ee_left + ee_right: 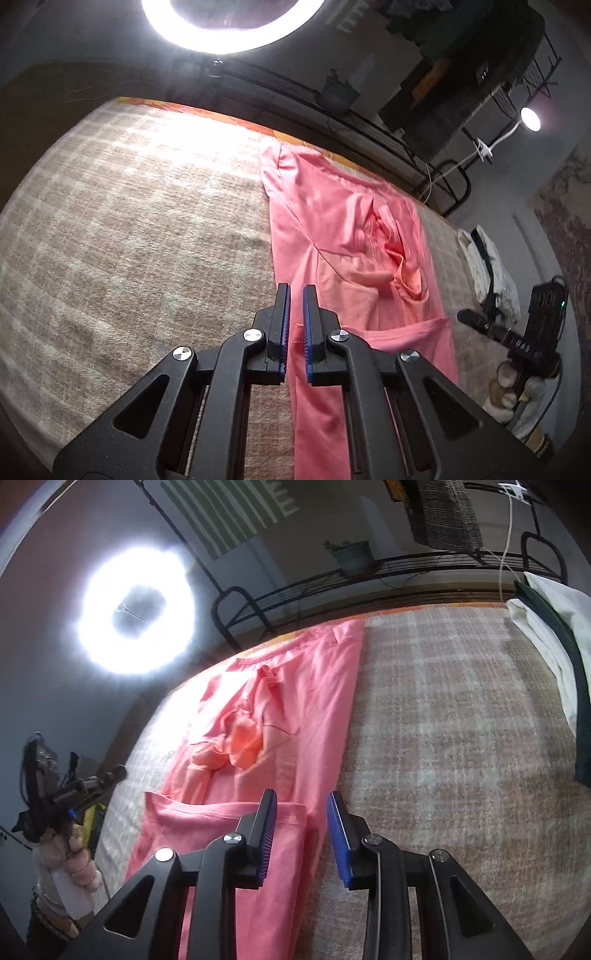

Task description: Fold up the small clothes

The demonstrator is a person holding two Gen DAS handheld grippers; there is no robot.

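A pink shirt (332, 221) lies lengthwise on a beige checked blanket (147, 240), its sleeves bunched in over the middle and its lower hem turned up in a band (207, 812). My left gripper (296, 287) is low over the shirt's near end, jaws nearly together with a small pink hem edge pinched between the blue pads. It also shows at the left of the right wrist view, as the left gripper (74, 794) in a fuzzy-sleeved hand. My right gripper (302, 794) stands open over the shirt's right edge (332, 775); cloth lies below, and the pads are not pressing it.
White and dark folded clothes (554, 646) are piled at the blanket's right edge. A bright ring light (136, 613) glares at the far side. A black metal rack (369, 576) with a plant pot (352, 555) runs behind the bed. Bare blanket lies to the shirt's right.
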